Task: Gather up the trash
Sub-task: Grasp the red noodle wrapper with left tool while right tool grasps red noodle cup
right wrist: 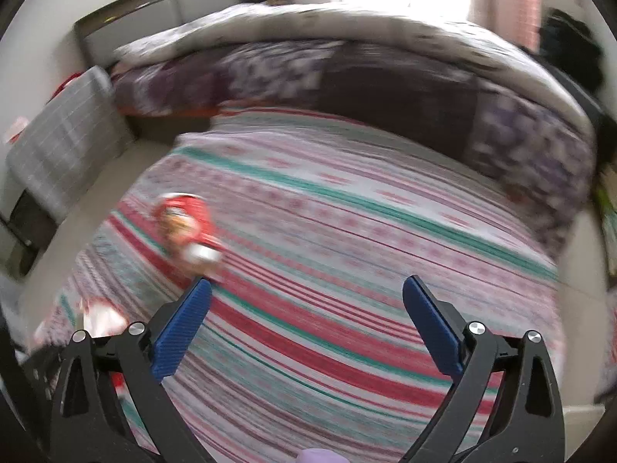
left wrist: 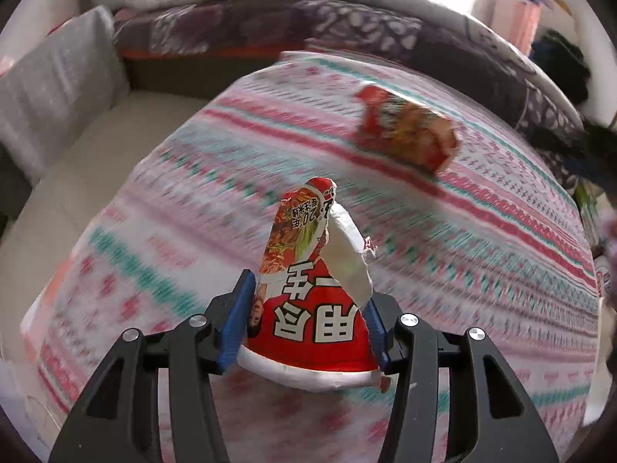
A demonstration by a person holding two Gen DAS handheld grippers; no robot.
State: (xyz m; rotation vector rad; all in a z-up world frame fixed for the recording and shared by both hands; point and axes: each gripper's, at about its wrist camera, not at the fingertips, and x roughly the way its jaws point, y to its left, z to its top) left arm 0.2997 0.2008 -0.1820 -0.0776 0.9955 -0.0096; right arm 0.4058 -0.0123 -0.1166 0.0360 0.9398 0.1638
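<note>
My left gripper (left wrist: 308, 293) is shut on a crushed red and white noodle cup (left wrist: 308, 301) and holds it above the striped bedsheet (left wrist: 193, 200). A second red snack wrapper (left wrist: 408, 131) lies on the sheet further off to the right. In the right wrist view a red wrapper (right wrist: 185, 227) lies on the sheet (right wrist: 347, 231) ahead and to the left of my right gripper (right wrist: 308, 301), which is open and empty above the bed. Both views are blurred by motion.
A rolled purple and white quilt (right wrist: 347, 77) lies across the far side of the bed. A grey pillow (left wrist: 50, 88) leans at the left by the bare mattress edge. A bright window is behind the quilt.
</note>
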